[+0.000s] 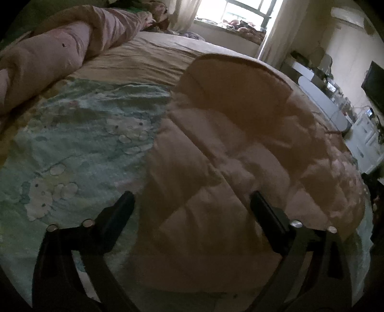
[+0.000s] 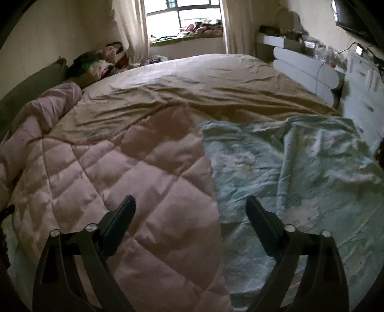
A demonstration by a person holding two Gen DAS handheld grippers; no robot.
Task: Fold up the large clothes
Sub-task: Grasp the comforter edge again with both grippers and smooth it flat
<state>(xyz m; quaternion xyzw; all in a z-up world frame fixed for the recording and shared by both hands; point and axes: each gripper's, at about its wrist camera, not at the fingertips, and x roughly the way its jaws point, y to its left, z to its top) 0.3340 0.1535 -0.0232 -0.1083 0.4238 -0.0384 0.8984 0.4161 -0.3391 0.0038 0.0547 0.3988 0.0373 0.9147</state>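
1. Coat (image 1: 240, 148), pink and quilted, lies flat on the bed; the left view alone shows its rounded hood end toward the window (image 1: 240, 14).
2. Right view alone shows the coat's (image 2: 120, 163) straight edge over a pale green sheet (image 2: 300, 163), which is rumpled on the side away from the coat.
3. Left gripper (image 1: 192, 201) hangs over the coat, jaws wide apart, nothing between them.
4. Right gripper (image 2: 190, 204) straddles the coat's edge, jaws also spread, gripping nothing.
5. Beyond the coat a tan cover (image 2: 204, 84) spreads toward the window (image 2: 184, 16).
6. Another pink quilted roll (image 1: 60, 48) lies beside the coat, well apart.
7. White drawers (image 2: 364, 79) stand past the sheet; curtains (image 2: 132, 26) flank the window.
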